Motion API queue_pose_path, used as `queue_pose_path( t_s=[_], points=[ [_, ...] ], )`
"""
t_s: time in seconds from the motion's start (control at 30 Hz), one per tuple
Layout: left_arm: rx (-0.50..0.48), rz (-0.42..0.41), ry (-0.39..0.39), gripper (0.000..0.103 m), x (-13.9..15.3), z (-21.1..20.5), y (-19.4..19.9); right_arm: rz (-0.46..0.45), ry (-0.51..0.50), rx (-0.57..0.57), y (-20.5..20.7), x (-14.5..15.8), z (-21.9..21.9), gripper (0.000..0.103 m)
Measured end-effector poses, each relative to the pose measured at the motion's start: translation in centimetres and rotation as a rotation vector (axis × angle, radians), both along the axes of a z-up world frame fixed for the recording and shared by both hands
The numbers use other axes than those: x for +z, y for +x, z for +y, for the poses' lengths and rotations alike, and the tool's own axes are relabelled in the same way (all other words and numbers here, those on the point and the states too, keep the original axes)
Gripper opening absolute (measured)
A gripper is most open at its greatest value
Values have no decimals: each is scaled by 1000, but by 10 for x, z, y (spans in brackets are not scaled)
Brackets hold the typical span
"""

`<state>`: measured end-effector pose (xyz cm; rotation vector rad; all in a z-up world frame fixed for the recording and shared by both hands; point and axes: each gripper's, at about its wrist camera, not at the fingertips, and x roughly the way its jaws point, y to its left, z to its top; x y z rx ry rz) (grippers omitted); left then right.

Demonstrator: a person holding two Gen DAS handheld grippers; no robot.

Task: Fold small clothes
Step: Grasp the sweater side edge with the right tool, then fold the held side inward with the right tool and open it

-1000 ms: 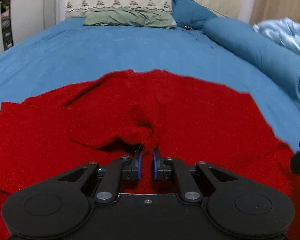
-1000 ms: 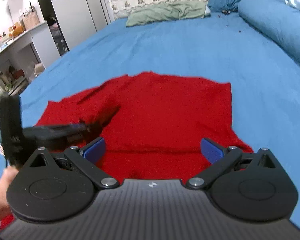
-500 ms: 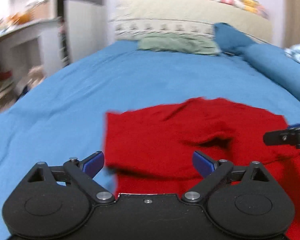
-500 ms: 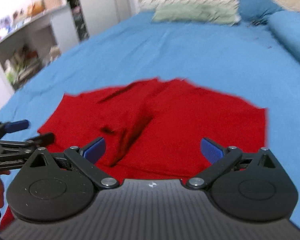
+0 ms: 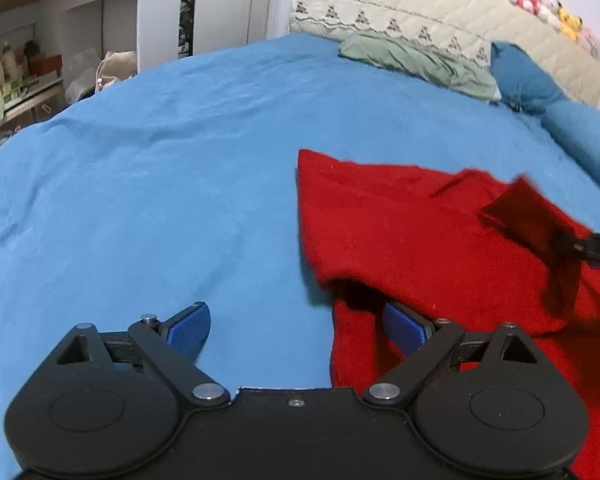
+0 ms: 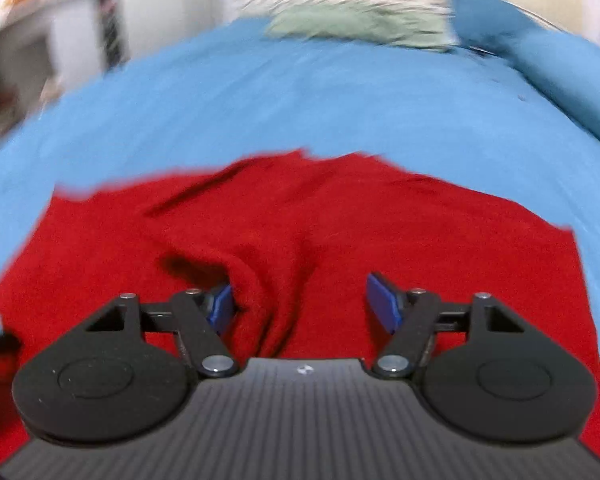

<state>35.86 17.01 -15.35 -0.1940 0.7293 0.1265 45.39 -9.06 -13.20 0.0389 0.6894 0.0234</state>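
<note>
A red knit garment (image 5: 412,232) lies spread on the blue bed sheet (image 5: 160,184). My left gripper (image 5: 296,328) is open and empty at the garment's left edge, its right finger over the red cloth, its left finger over bare sheet. In the right wrist view the garment (image 6: 380,232) fills the near field. My right gripper (image 6: 300,304) is open, low over a raised fold of the cloth that bunches between its fingers. The right gripper's tip also shows at the right edge of the left wrist view, against a lifted flap.
A green pillow (image 5: 416,60) and a cream quilted headboard (image 5: 440,20) stand at the far end of the bed. A blue bolster (image 5: 580,140) runs along the right side. White shelves (image 5: 60,40) stand off the bed's left edge.
My left gripper let go of the cloth, opened and swung left to the garment's left edge. My right gripper moved in over the bunched fold and narrowed somewhat.
</note>
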Motion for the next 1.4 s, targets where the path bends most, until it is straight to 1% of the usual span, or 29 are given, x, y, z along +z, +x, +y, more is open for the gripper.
queue_pose_path(
  t_s=[0.07,0.13,0.2,0.3,0.37,0.47,0.57,0.63,0.77,0.9,1.0,1.1,1.13,1.17,1.2,1.23,1.3,1.4],
  points=[
    [14,1,-20,96,0,2,-1,-28,63,-87,-12,2,-25,83],
    [18,2,-20,96,1,0,0,-39,105,-131,-23,-1,-46,83],
    [12,5,-4,96,2,-3,0,-38,145,-122,-33,-6,-59,84],
    [1,-2,1,96,4,-3,0,-17,191,-73,-41,-12,-68,84],
    [-2,-1,4,96,4,-2,0,-14,201,-64,-41,-13,-70,84],
    [-1,1,-4,96,3,2,0,-6,224,-93,-38,-14,-75,84],
    [3,0,-29,96,3,5,0,-9,191,-141,-36,-13,-76,84],
    [4,-2,-38,96,5,6,0,-16,190,-151,-38,-15,-78,83],
    [-1,-5,-45,96,6,5,-1,-27,181,-152,-44,-17,-81,70],
    [-10,-11,-49,96,8,3,-2,-44,213,-165,-46,-19,-90,64],
    [-19,-17,-46,96,9,1,-2,-37,184,-167,-36,-20,-87,56],
    [-33,-13,-33,96,8,-2,-2,-25,155,-166,-25,-23,-84,53],
    [-36,-10,-26,96,7,-4,-1,-22,149,-165,-23,-23,-83,48],
    [-39,-9,-20,96,7,-5,-1,-20,142,-162,-21,-23,-82,35],
    [-42,-9,-16,96,7,-6,-1,-19,141,-156,-22,-22,-82,28],
    [-43,-10,-13,96,7,-7,-1,-16,141,-155,-23,-19,-82,23],
    [-46,-12,-8,96,8,-7,-1,-32,147,-177,-31,-11,-84,23],
    [-43,-14,-10,96,8,-7,0,-74,148,-203,-56,3,-87,23]
  ],
)
